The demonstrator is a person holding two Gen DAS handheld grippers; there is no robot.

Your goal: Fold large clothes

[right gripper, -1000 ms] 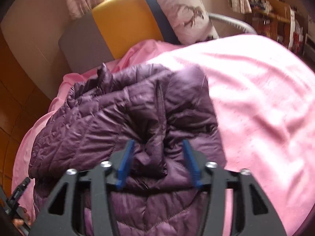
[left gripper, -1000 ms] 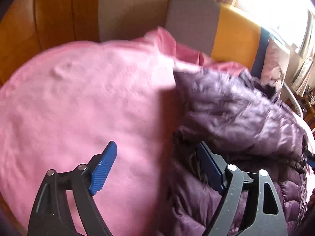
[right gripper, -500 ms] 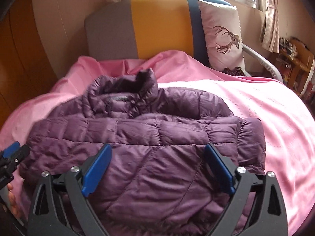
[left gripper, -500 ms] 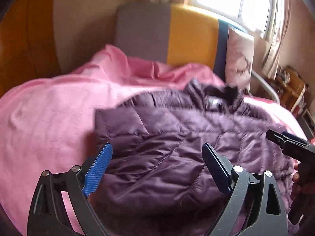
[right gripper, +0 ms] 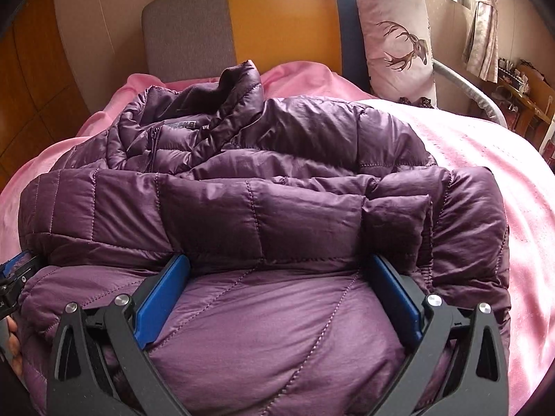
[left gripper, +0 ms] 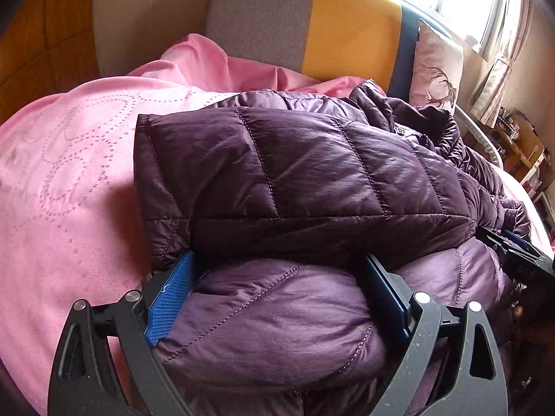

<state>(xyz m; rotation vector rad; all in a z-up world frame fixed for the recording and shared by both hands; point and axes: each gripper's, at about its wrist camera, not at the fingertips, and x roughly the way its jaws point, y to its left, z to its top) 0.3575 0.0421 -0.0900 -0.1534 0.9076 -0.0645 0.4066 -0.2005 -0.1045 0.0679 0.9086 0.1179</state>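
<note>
A purple quilted puffer jacket (left gripper: 295, 166) lies folded on a pink bedspread (left gripper: 69, 173), collar toward the headboard. My left gripper (left gripper: 277, 263) is low over the jacket's near left part, jaws wide, with a puff of jacket bulging between its blue pads (left gripper: 166, 305). My right gripper (right gripper: 277, 260) sits the same way on the jacket (right gripper: 277, 215) nearer its right side; its jaws are opening, with jacket fabric between them but not pinched. Each gripper shows at the edge of the other's view: the right gripper (left gripper: 513, 253) and the left gripper (right gripper: 17, 270).
The pink bedspread (right gripper: 503, 159) extends to both sides of the jacket. A grey, yellow and blue headboard (right gripper: 277, 17) and a deer-print pillow (right gripper: 395, 34) stand at the far end. Wooden wall panels (left gripper: 34, 34) are at the left, a cluttered shelf (right gripper: 527, 97) at the right.
The right jaws went from half shut around a jacket fold to wide apart. Both grippers swung toward the headboard and sank onto the jacket's near part.
</note>
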